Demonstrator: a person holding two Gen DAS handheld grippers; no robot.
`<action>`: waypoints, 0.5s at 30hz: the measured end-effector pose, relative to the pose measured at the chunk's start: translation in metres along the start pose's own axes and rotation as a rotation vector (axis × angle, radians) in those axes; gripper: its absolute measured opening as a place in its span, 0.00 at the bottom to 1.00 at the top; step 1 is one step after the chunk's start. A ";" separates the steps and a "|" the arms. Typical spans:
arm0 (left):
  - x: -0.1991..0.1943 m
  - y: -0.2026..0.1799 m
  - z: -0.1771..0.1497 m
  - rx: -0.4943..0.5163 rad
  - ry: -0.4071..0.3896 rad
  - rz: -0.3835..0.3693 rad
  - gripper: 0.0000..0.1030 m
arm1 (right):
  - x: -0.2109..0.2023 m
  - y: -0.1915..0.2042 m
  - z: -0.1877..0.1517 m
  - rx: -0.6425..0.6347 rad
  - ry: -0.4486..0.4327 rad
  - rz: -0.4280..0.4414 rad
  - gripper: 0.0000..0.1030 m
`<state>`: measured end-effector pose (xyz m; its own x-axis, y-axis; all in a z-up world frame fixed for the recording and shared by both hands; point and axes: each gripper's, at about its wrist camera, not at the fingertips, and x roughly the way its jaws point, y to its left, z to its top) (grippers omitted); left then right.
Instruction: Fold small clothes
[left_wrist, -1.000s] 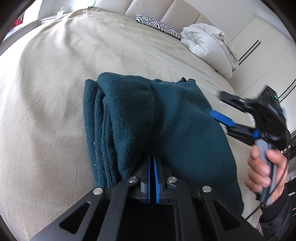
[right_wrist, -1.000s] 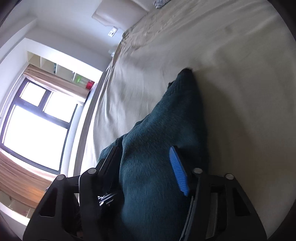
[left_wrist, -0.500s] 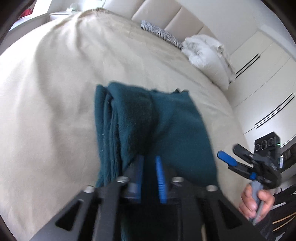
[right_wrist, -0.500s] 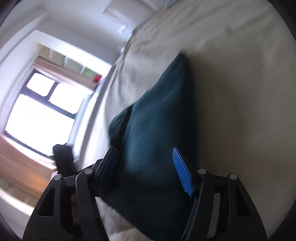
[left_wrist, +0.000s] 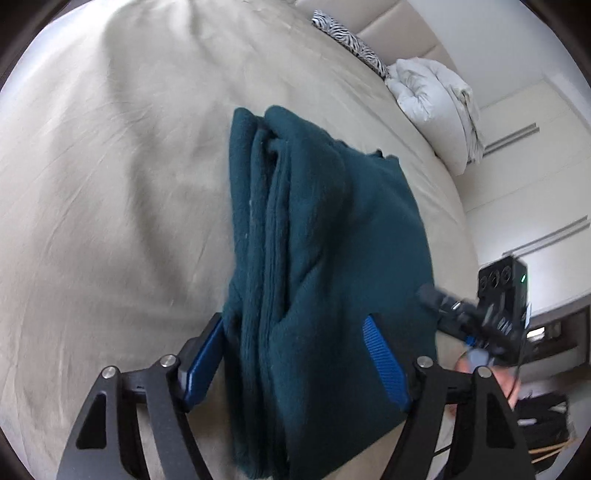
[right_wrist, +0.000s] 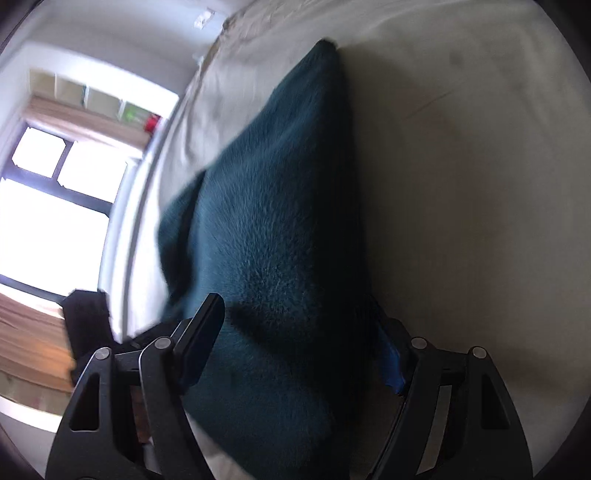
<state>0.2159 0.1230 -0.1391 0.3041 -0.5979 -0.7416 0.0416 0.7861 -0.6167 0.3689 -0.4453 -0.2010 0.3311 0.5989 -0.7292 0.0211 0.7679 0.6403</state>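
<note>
Since a second ago, the left gripper (left_wrist: 295, 354) has gone from pressed together on the near edge of the teal fleece garment (left_wrist: 317, 251) to spread wide apart, and the right gripper (left_wrist: 458, 314) has drawn back from the cloth's right side toward the bed's edge.

Left wrist view: the teal fleece garment lies folded into a long, thick bundle on the beige bed sheet (left_wrist: 110, 184), running away from the camera, with stacked fold edges showing along its left side. The left gripper's two blue-padded fingers (left_wrist: 384, 362) stand either side of the bundle's near end, open and not squeezing it. To the right, blurred, the right gripper is held in a hand (left_wrist: 491, 373) just past the bed's edge, apart from the garment. A white duvet (left_wrist: 439, 103) and a zebra-print pillow (left_wrist: 347, 40) sit at the far end of the bed, by a padded headboard. White wardrobe doors (left_wrist: 524, 192) fill the right side.

Right wrist view: the picture is tilted sideways. The same garment (right_wrist: 273, 229) stretches across the sheet (right_wrist: 461, 184), its near part lying between the right gripper's (right_wrist: 295, 343) fingers, which are wide apart and do not clamp it. A bright window (right_wrist: 48, 206) fills the left side, with the left gripper's dark body (right_wrist: 88, 317) below it.
</note>
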 end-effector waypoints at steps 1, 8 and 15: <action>0.002 0.001 0.004 -0.015 0.003 0.008 0.56 | 0.004 0.002 0.000 -0.005 -0.006 -0.010 0.71; 0.013 -0.014 0.010 0.034 0.041 0.103 0.32 | 0.010 0.028 0.001 -0.085 -0.034 -0.125 0.43; -0.024 -0.039 -0.006 0.074 -0.008 0.061 0.28 | -0.030 0.062 -0.021 -0.164 -0.122 -0.132 0.35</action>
<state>0.2008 0.1061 -0.0992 0.3154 -0.5473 -0.7752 0.0926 0.8308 -0.5489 0.3409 -0.4105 -0.1444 0.4474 0.4663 -0.7631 -0.0781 0.8704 0.4861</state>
